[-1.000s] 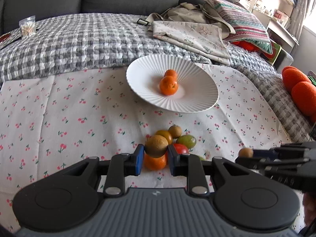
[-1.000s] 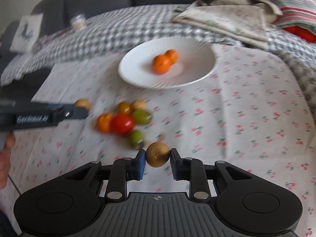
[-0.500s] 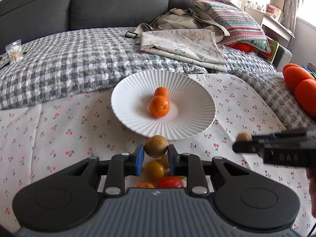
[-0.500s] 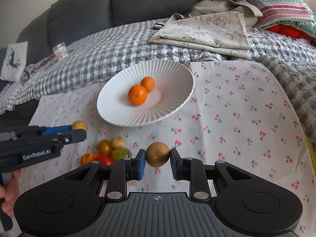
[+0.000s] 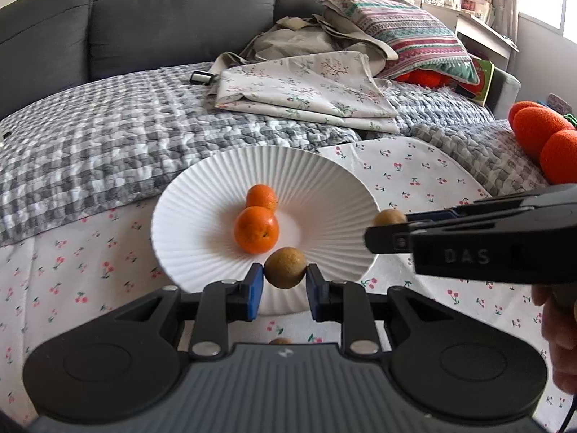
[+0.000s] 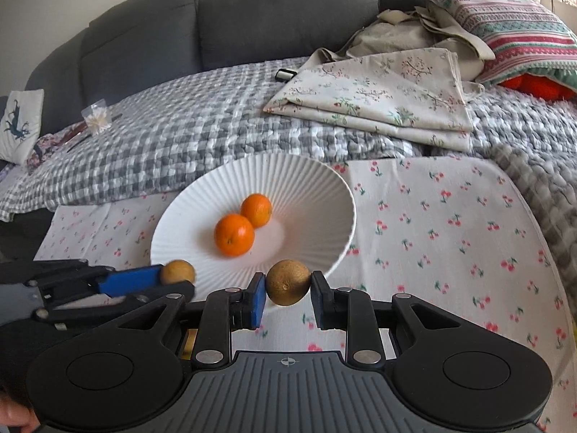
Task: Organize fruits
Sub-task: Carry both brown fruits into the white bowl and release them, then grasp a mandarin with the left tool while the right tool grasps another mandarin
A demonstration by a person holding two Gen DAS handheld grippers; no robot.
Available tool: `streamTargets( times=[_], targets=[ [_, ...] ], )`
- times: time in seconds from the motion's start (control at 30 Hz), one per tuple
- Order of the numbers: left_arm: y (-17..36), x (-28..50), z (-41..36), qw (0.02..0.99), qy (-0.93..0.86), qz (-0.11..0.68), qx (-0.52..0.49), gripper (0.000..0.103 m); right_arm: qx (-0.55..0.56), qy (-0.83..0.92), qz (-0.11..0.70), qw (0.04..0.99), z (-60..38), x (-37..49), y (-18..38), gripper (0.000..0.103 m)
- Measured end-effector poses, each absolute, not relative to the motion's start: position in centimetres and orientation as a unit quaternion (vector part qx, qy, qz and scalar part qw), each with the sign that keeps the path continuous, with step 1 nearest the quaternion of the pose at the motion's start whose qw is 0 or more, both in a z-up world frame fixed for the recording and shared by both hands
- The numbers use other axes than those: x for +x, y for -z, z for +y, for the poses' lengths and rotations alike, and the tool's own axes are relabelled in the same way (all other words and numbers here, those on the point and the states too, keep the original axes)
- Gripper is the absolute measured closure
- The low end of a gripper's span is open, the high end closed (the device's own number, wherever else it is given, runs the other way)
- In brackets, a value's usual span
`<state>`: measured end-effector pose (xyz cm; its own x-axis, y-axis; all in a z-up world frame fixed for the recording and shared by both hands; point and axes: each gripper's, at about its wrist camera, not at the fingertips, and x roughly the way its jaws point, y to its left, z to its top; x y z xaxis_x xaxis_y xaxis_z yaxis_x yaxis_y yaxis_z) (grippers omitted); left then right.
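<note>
A white ribbed plate (image 5: pixel 202 195) (image 6: pixel 317 195) holds two oranges (image 5: pixel 256 230) (image 6: pixel 234 235) on the cherry-print cloth. My left gripper (image 5: pixel 285 283) is shut on a brown round fruit (image 5: pixel 285 267) at the plate's near rim; it also shows in the right wrist view (image 6: pixel 177 272). My right gripper (image 6: pixel 288 297) is shut on a second brown round fruit (image 6: pixel 288 282) at the plate's near right rim; it also shows in the left wrist view (image 5: pixel 388 217). The fruit pile is hidden under the grippers.
A grey checked blanket (image 5: pixel 90 144) lies behind the plate, with folded floral cloth (image 5: pixel 306 86), a striped pillow (image 5: pixel 407 36) and a grey sofa back (image 5: pixel 162 18). Orange plush balls (image 5: pixel 541 133) sit at the right.
Both grippers have moved forward from the fruit pile to the plate's near rim, each still holding its brown fruit. The pile has dropped out of sight.
</note>
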<state>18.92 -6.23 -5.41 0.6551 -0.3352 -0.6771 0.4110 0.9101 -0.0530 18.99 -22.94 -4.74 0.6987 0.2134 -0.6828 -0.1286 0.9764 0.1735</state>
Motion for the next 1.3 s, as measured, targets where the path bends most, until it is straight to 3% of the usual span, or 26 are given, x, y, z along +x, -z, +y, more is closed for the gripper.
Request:
streamTargets(
  times=[0.5,0.67,0.7,1.3],
  targets=[
    [7.6,20.4,-6.9,0.903,0.207,0.373,0.052,0.077,0.048,-0.096,0.376,0.92,-22.2,20.5,6.2,0.076],
    [6.7,19.8,-6.1,0.907,0.2,0.367,0.047,0.042,0.062,-0.09,0.367,0.924,-22.6,20.2,5.4,0.075],
    [6.4,19.6,-5.8,0.909,0.198,0.363,0.046,0.041,0.067,-0.09,0.363,0.925,-22.8,20.0,5.1,0.075],
    [2.7,15.1,1.4,0.912,0.166,0.376,-0.002,0.039,0.14,-0.058,0.327,0.933,-26.0,14.9,0.4,0.052]
  ],
)
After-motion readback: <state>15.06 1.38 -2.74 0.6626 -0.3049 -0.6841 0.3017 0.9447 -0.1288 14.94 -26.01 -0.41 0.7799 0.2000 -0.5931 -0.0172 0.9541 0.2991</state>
